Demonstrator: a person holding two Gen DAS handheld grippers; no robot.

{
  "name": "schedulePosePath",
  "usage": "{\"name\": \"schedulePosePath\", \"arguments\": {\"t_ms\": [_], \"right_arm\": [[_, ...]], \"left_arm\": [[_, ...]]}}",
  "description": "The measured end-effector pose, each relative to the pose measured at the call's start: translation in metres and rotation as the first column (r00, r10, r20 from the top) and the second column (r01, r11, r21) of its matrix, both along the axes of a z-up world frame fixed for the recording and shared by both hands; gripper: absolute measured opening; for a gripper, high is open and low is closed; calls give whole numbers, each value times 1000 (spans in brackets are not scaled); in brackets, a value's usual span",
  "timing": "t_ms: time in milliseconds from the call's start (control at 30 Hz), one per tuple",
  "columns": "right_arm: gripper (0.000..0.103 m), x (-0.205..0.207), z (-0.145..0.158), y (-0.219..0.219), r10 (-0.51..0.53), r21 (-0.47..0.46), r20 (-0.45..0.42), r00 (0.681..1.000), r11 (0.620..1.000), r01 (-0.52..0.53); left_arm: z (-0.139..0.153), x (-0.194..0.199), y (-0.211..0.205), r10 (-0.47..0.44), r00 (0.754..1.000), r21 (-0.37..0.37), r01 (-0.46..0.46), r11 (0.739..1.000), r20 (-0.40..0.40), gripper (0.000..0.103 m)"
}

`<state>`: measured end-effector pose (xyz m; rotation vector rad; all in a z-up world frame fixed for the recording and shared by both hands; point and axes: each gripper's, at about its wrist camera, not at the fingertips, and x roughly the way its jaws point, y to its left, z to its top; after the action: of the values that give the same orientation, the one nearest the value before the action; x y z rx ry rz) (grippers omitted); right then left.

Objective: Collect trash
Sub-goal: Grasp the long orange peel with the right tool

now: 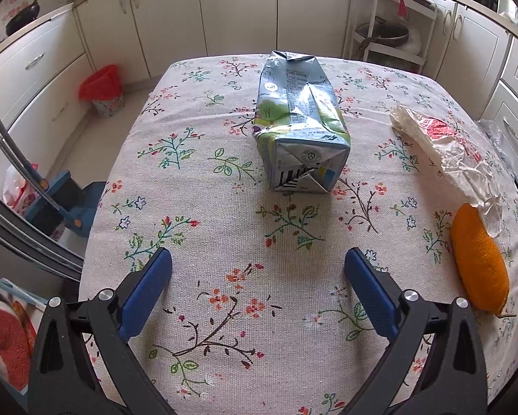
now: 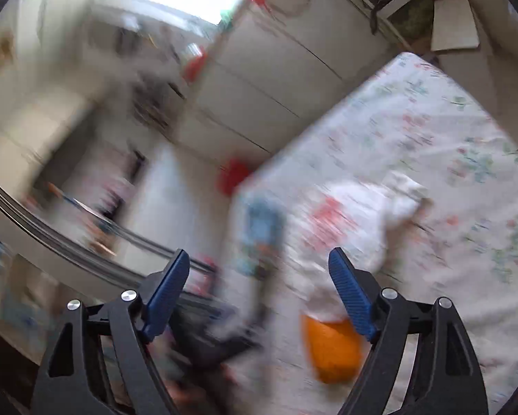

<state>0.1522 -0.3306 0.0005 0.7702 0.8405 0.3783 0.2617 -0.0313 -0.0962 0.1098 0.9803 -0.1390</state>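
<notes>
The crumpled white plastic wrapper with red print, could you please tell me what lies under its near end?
The crumpled white plastic wrapper overlaps the far tip of the orange peel; that covered tip is hidden.

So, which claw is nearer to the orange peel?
Right. The orange peel lies just beside the right claw, near one finger. From the left claw it sits apart, off toward the table's edge.

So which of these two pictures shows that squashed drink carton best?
The left wrist view. There the carton lies sharp and whole on its side in the middle of the flowered tablecloth, print and folded end visible. The right wrist view is motion-blurred; the carton is only a bluish smear near the table's edge.
</notes>
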Motion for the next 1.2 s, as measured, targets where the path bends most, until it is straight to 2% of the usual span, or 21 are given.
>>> {"name": "schedulePosePath", "arguments": {"t_ms": [33,133,167,200,267,300,333,400,433,467,500,533,600,667,700,800,833,933,1033,1133,1200], "right_arm": [[79,-5,-6,15,46,-113,-38,998,992,-50],[77,-29,-24,47,160,-275,-95,983,944,-180],[74,-32,-27,59,183,-343,-104,978,916,-208],[71,-36,-30,74,205,-438,-118,972,867,-236],[56,-35,-37,91,210,-578,-122,970,779,-241],[50,-35,-40,94,207,-611,-126,970,754,-240],[40,-31,-44,90,201,-614,-132,971,752,-239],[33,-23,-47,69,172,-501,-146,974,836,-223],[32,-18,-51,55,153,-403,-160,975,892,-206],[30,-15,-50,46,138,-327,-169,976,926,-187],[30,-15,-58,27,106,-202,-189,976,969,-144],[30,-11,-66,17,86,-86,-209,974,991,-106],[29,-13,-81,-8,54,153,-252,966,988,-15],[30,-18,-94,-25,43,346,-270,962,936,56],[31,-21,-97,-29,33,372,-278,960,925,76],[33,-30,-104,-44,-17,420,-320,947,894,158],[34,-33,-102,-49,-40,402,-321,946,899,174],[40,-40,-88,-58,-106,289,-295,950,937,194],[50,-38,-74,-54,-173,103,-262,949,973,206],[54,-33,-67,-50,-213,15,-242,947,975,224],[60,-31,-59,-43,-253,-120,-195,948,965,233]], "left_arm": [[0,0,0,0,1000,1,0,1000,0,95],[0,0,0,0,1000,0,0,1000,0,95],[0,0,0,0,1000,0,0,1000,0,95],[0,0,0,0,1000,0,0,1000,0,95],[0,0,0,0,1000,0,0,1000,0,95],[0,0,0,0,1000,0,0,1000,0,95],[0,0,0,0,1000,0,0,1000,0,95],[0,0,0,0,1000,0,0,1000,0,95],[0,0,0,0,1000,0,0,1000,-1,95],[0,0,0,0,1000,0,0,1000,-1,95],[0,1,0,0,1000,0,0,1000,-1,95],[0,1,0,0,1000,0,0,1000,-1,95],[0,0,0,0,1000,-1,0,1000,0,95],[0,0,0,0,1000,-1,0,1000,-1,95],[0,0,0,0,1000,-1,0,1000,-1,95],[0,1,1,0,1000,-2,0,1000,-1,95],[0,0,1,0,1000,-2,0,1000,-1,96],[0,0,0,1,1000,-2,-1,1000,-1,96],[0,0,0,1,1000,-2,-1,1000,-1,95],[0,0,0,1,1000,-1,-1,1000,-1,96],[0,1,0,1,1000,-1,-1,1000,-1,96]]}}
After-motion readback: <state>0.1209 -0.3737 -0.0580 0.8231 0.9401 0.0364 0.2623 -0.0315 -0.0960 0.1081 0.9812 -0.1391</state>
